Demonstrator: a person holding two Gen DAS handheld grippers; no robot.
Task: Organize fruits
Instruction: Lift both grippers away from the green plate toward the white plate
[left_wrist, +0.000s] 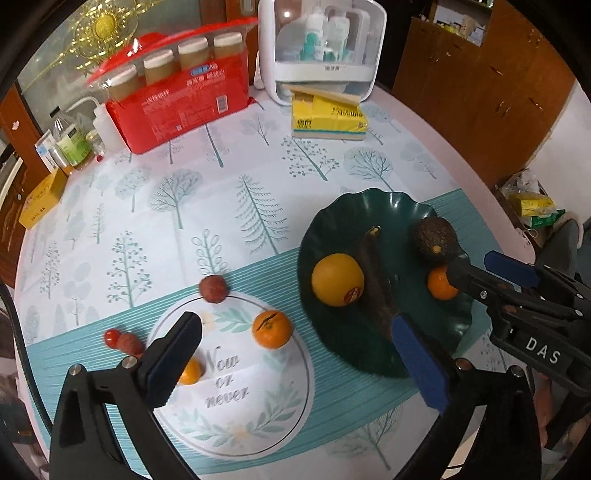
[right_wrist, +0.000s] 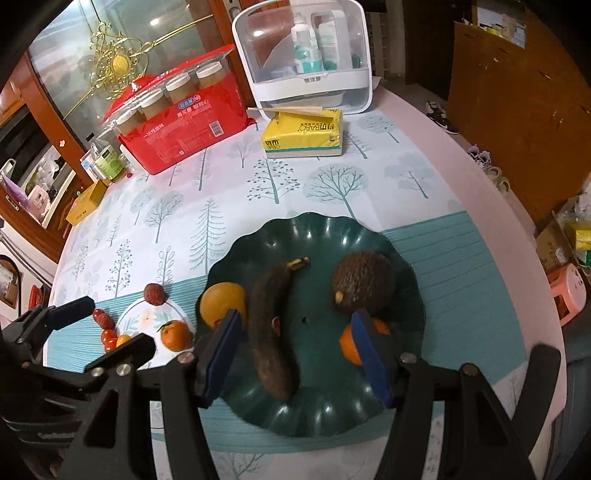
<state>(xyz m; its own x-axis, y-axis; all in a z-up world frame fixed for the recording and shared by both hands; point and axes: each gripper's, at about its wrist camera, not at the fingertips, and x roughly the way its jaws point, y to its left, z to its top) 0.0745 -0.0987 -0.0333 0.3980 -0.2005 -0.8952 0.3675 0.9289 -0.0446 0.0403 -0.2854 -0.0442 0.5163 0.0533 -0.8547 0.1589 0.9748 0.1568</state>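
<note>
A dark green scalloped plate (left_wrist: 369, 206) (right_wrist: 295, 236) holds a yellow orange (left_wrist: 338, 278) (right_wrist: 223, 302), a blackened banana (left_wrist: 376, 280) (right_wrist: 273, 332), an avocado (left_wrist: 436, 240) (right_wrist: 360, 284) and a small tangerine (left_wrist: 441, 282) (right_wrist: 349, 343). Left of it on the cloth lie a tangerine (left_wrist: 271, 328) (right_wrist: 175, 334), a lychee (left_wrist: 213, 289) (right_wrist: 153, 293), a cherry tomato (left_wrist: 112, 338), a second lychee (left_wrist: 129, 343) and a kumquat (left_wrist: 190, 371). My left gripper (left_wrist: 295, 354) hangs wide open above the loose tangerine, holding nothing. My right gripper (right_wrist: 297, 350) stands open over the plate, its pads clear of the banana.
At the back stand a red pack of cups (left_wrist: 177, 96), a white storage box with bottles (left_wrist: 321, 48) and a yellow tissue pack (left_wrist: 328, 118). Small bottles (left_wrist: 72, 142) and a yellow box (left_wrist: 42, 199) sit far left. The round table's edge (right_wrist: 517, 221) curves on the right.
</note>
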